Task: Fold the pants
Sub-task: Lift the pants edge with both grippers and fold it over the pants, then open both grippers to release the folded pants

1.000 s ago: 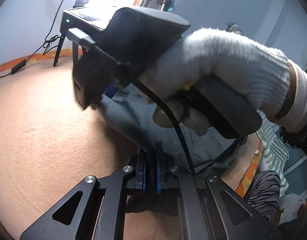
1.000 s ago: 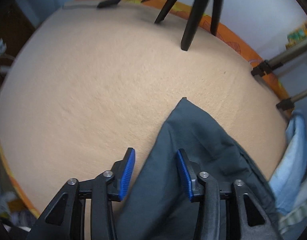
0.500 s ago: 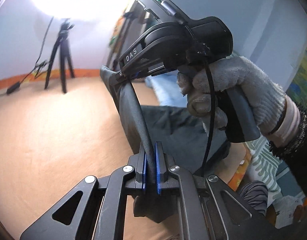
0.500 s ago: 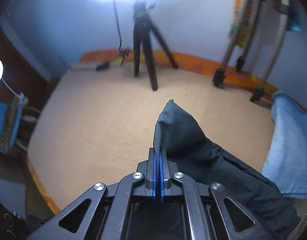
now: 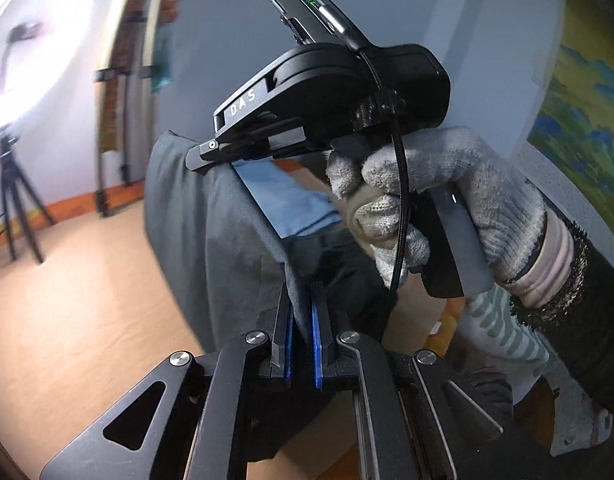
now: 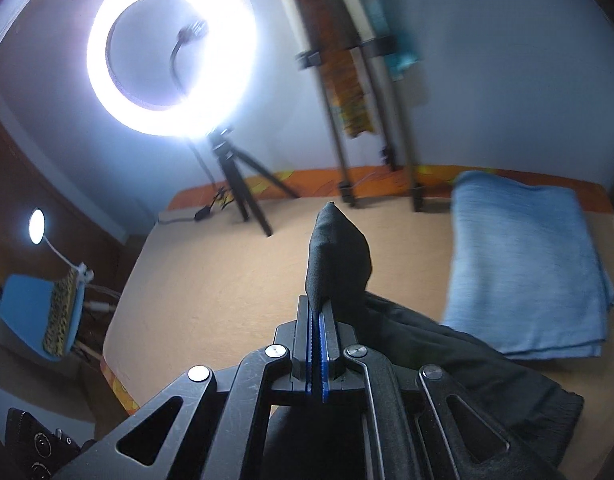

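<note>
Left tool (image 5: 301, 320): we are gripping the pants (image 5: 211, 240) edge.
Right tool (image 6: 318, 320): we are clamping the corner ahead; pants trailing behind-right.

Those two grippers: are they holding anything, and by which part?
Both hold the dark pants. The left gripper pinches a fabric edge; the right gripper clamps a bunched corner that sticks up past its tips.

Pants (image 5: 211, 240) matt dark cloth; glove (image 5: 459, 192) rough grey knit; towel (image 6: 527, 264) soft blue.
</note>
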{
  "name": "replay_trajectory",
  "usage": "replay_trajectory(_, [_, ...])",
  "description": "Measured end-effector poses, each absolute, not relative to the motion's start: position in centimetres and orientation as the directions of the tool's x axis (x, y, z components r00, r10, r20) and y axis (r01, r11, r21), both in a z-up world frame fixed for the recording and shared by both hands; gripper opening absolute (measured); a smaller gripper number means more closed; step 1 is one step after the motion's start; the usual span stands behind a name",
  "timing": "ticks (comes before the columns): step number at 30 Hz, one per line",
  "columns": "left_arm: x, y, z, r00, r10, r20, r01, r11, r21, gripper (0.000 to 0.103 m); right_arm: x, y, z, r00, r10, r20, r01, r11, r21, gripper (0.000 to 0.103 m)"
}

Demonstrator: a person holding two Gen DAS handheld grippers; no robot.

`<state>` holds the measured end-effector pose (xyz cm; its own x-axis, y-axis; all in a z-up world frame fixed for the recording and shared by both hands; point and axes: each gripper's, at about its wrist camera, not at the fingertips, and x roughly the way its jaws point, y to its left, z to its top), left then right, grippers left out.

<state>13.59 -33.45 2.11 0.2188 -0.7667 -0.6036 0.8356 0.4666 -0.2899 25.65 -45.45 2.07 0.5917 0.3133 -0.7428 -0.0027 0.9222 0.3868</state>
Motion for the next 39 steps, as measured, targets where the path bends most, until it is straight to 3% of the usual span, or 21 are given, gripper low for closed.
replay_trajectory(11, [10.7,-43.1,-0.1,0.103,-0.78,-0.617,0.87,0.371,-0.323,0.006,20.4,-58.1,-0.6,0.671,0.315,-0.671,0.088,0.865,0.494,0.0])
replay_trajectory(27, [8.5,-52.5,-6.3,0.007,-0.72,-0.693,0.87,0.346,-0.351,0.006,16.6,-68.7,-9.5,0.666,0.315,-0.676,0.226,0.779,0.586,0.0])
replay_trajectory(29, [8.7,-52.1,-6.4,-0.005,-0.717,-0.697,0.862,0.351,-0.367,0.016,16.8,-69.1,-10.1,0.661,0.311,-0.683,0.231,0.782,0.579,0.0])
replay_trajectory(34, [8.7,-50.3,-5.3,-0.026,-0.716,-0.698,0.857,0.343,-0.384,0.022,17.1,-69.4,-10.9,0.651,0.29,-0.701,0.241,0.797,0.553,0.0])
replay_trajectory(39, [9.0,-45.2,-4.8,0.029,-0.712,-0.702,0.865,0.369,-0.338,0.036,16.6,-69.2,-11.4,0.648,0.223,-0.728,0.258,0.835,0.486,0.003])
